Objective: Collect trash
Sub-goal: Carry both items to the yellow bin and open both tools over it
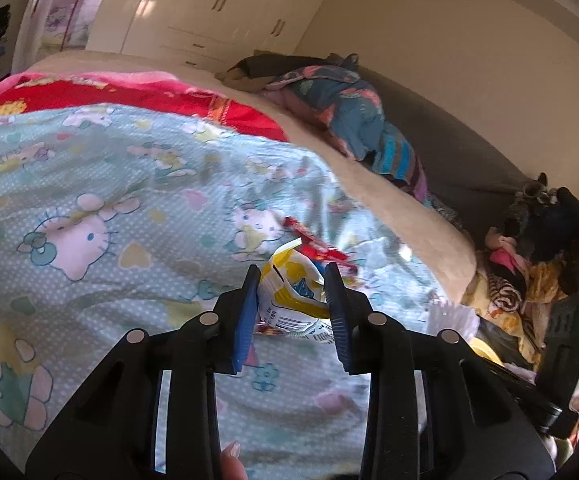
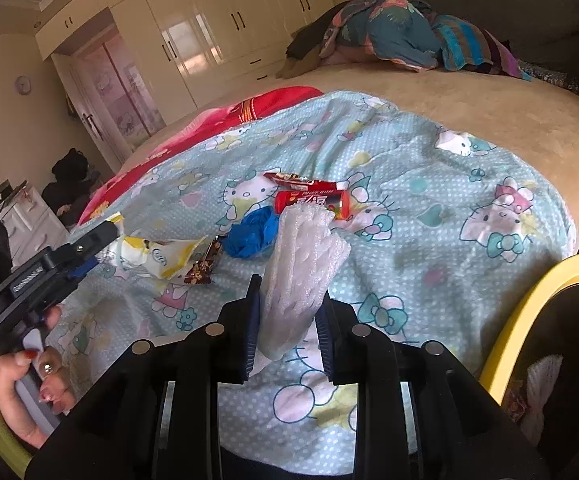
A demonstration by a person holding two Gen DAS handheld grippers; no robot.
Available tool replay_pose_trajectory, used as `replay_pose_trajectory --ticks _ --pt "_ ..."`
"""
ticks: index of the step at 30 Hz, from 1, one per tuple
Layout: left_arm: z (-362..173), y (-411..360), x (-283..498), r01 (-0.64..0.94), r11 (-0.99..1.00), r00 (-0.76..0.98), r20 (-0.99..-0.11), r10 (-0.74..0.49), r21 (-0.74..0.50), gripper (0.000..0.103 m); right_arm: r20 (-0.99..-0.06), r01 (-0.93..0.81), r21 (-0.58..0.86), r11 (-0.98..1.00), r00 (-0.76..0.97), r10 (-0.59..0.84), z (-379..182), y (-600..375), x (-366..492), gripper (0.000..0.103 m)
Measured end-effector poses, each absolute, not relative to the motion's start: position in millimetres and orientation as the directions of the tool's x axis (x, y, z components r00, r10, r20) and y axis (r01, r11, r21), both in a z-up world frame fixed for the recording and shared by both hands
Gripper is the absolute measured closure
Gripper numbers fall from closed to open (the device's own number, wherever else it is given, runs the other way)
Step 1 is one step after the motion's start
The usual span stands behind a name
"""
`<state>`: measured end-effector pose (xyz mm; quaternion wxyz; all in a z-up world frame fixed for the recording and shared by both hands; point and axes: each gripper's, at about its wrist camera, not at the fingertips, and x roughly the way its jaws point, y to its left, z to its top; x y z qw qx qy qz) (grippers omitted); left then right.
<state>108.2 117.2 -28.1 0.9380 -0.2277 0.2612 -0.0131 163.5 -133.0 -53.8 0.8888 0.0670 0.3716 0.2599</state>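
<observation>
My left gripper [image 1: 291,280] is shut on a yellow and white snack wrapper [image 1: 293,292] on the Hello Kitty blanket [image 1: 109,200]; it also shows in the right wrist view [image 2: 109,236] gripping that wrapper [image 2: 157,256]. My right gripper [image 2: 289,292] is shut on a white foam net sleeve [image 2: 305,264], held above the blanket [image 2: 449,240]. On the blanket lie a red tube [image 2: 313,202], a red wrapper [image 2: 297,180], a blue crumpled piece [image 2: 253,236] and a brown wrapper [image 2: 203,264]. Red wrappers [image 1: 317,244] lie beyond the left fingers.
A yellow-rimmed bin [image 2: 529,300] with a dark liner stands at the bed's right edge, trash inside. Folded clothes [image 2: 401,36] lie at the bed's far end. White wardrobes [image 2: 217,32] line the far wall. A pile of clothes [image 1: 529,264] lies right of the bed.
</observation>
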Motion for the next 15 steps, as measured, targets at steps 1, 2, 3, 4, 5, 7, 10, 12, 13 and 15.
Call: replay_pose_trajectory --ticks 1,2,3,4,5,7,10,12,13,15 --pt "-24.2 113.3 106.8 -0.081 0.899 0.866 -0.478 -0.151 -0.430 0.077 -0.623 -0.410 0.311 0.857 0.593 0.510 -52.0 -135.4 162.6 0.079" --pt "-21.4 109.9 105.5 -0.071 0.901 0.868 -0.472 -0.156 -0.427 0.077 -0.620 -0.410 0.310 0.858 0.597 0.509 -50.2 -136.7 161.4 0.079" --pt "-16.3 104.6 104.2 -0.054 0.905 0.870 -0.464 -0.165 -0.422 0.077 -0.617 -0.408 0.309 0.859 0.602 0.508 -48.2 -139.1 160.4 0.079" --pt "-13.1 101.2 103.2 -0.045 0.907 0.872 -0.459 -0.169 -0.419 0.077 -0.615 -0.406 0.310 0.860 0.605 0.507 -47.4 -141.2 159.6 0.079" --pt "-10.9 98.9 102.6 -0.038 0.909 0.874 -0.455 -0.172 -0.416 0.077 -0.612 -0.403 0.311 0.861 0.608 0.506 -45.7 -144.1 158.8 0.079" --pt "-4.9 90.7 101.0 -0.014 0.915 0.877 -0.445 -0.183 -0.404 0.077 -0.606 -0.395 0.311 0.865 0.618 0.500 -42.4 -149.8 156.5 0.079" --pt "0.1 81.7 100.4 0.010 0.917 0.875 -0.441 -0.202 -0.400 0.077 -0.600 -0.381 0.313 0.870 0.631 0.492 -39.4 -159.1 155.0 0.079" --pt "2.4 75.1 99.7 0.025 0.920 0.874 -0.438 -0.210 -0.392 0.077 -0.596 -0.372 0.317 0.872 0.637 0.488 -37.2 -166.6 154.0 0.079" --pt "3.3 72.6 99.3 0.032 0.921 0.874 -0.437 -0.214 -0.388 0.077 -0.594 -0.367 0.318 0.874 0.641 0.485 -36.1 -169.7 153.6 0.079" --pt "5.9 66.5 98.1 0.047 0.923 0.872 -0.435 -0.225 -0.382 0.077 -0.589 -0.355 0.320 0.879 0.652 0.477 -33.1 -178.0 152.0 0.079"
